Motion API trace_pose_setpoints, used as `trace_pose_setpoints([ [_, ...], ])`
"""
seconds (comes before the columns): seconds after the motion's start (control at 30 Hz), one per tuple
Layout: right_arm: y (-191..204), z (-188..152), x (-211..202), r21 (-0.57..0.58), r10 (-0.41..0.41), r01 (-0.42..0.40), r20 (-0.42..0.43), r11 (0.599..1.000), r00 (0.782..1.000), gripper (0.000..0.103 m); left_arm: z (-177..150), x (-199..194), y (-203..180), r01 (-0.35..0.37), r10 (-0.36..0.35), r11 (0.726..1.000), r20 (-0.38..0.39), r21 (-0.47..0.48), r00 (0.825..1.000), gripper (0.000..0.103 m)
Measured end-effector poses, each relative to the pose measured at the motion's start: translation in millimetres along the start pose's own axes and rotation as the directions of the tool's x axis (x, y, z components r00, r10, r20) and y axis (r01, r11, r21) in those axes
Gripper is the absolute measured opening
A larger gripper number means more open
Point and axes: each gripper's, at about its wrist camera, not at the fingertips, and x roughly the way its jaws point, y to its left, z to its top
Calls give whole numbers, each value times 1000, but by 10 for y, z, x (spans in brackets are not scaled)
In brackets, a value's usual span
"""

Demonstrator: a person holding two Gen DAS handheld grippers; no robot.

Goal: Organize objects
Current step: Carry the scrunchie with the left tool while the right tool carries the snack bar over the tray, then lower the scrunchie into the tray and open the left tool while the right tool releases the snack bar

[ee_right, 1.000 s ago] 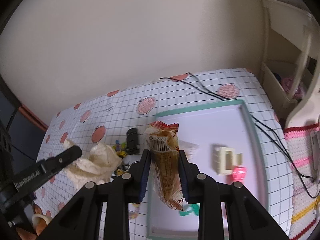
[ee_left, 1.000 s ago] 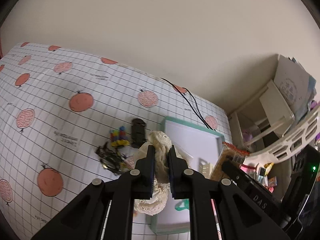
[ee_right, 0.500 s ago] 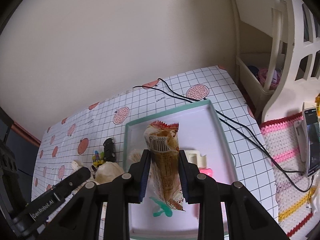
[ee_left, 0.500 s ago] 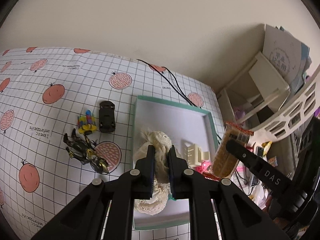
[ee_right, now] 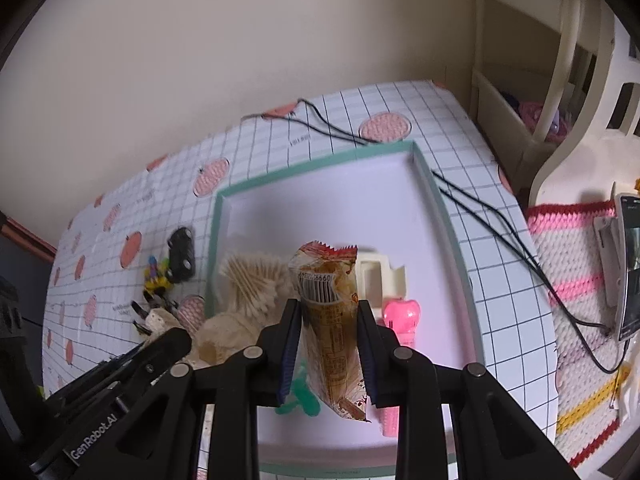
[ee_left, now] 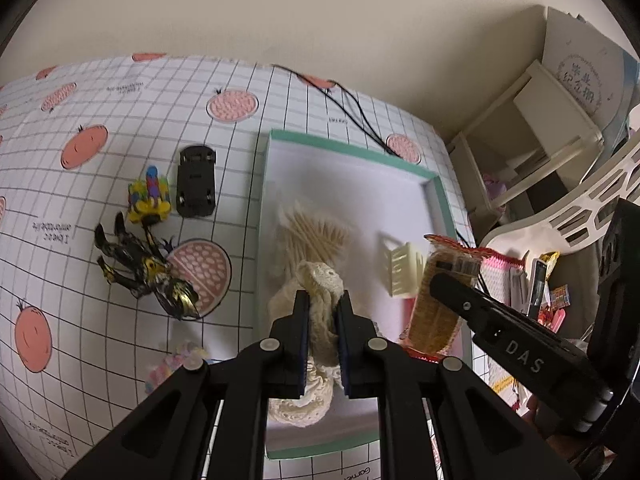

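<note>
where the left wrist view looks down, the left gripper (ee_left: pixel 323 302) is clenched on a cream lace cloth (ee_left: pixel 320 320), which bulges above and below the pads, over the teal-rimmed tray (ee_left: pixel 440 200). a bundle of cotton swabs (ee_left: pixel 316 232) lies in the tray just beyond; a black toy car (ee_left: pixel 196 180) rests on the grid mat (ee_left: pixel 120 120) outside it.

in the right wrist view, the right gripper (ee_right: pixel 328 312) grasps a snack packet (ee_right: pixel 328 304) upright between its pads, above the tray (ee_right: pixel 448 216), with a pink toy (ee_right: pixel 402 316) just beside.
</note>
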Motion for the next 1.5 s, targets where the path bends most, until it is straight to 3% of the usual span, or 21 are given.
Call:
trace_pose_setpoints([
  [0.47,31,-113,305,-30,-42,40,-85,999,995,29,-102,268,49,-21,20,1000,-79,-8,997,13],
  [1.03,-5,-159,431,-25,-70,67,-127,997,989,30,-158,336,107,-38,36,999,-102,-19,994,13],
  [1.1,-9,-156,416,-24,-76,73,-127,997,989,30,-150,332,97,-39,37,999,-101,-16,994,15],
  [1.33,26,-116,343,-25,-83,81,-120,996,989,33,-111,227,31,-37,37,999,-81,4,996,38],
  [1.5,69,-77,236,-27,-79,77,-94,997,992,35,-61,108,2,-31,32,999,-53,9,998,39],
])
